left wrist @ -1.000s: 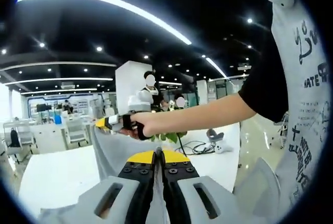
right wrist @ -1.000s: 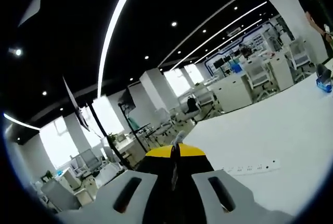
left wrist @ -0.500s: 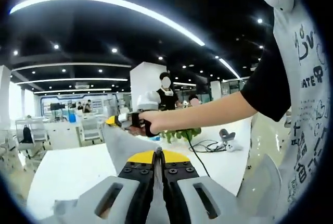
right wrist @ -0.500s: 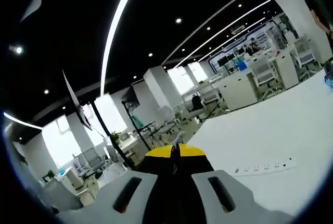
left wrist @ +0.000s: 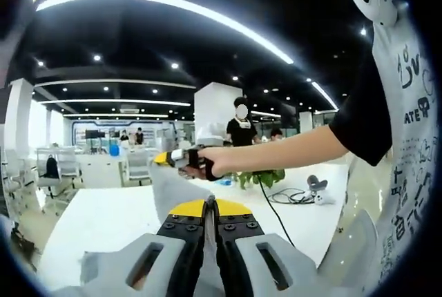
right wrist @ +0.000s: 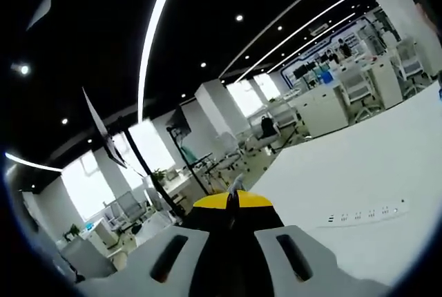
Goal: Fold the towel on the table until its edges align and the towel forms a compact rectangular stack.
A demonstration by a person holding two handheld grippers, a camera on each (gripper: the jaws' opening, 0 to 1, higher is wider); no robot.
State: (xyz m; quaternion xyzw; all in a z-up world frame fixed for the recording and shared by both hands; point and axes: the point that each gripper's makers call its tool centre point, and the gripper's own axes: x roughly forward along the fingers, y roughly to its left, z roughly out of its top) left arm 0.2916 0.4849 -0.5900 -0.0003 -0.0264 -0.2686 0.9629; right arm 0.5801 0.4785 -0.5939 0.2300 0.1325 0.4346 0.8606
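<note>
1. The white bench (left wrist: 103, 221) fills the lower frame of the left gripper view.
2. Your grey cloth towel (left wrist: 169, 186) hangs mid-frame, lifted between tools.
3. Left tool (left wrist: 210, 208) and right tool (right wrist: 233, 200) each clench a towel corner; next, lower and match edges.

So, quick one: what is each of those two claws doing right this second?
Left gripper: shut on the grey towel.
Right gripper: shut, with a small bit of the towel pinched at its tips.
</note>
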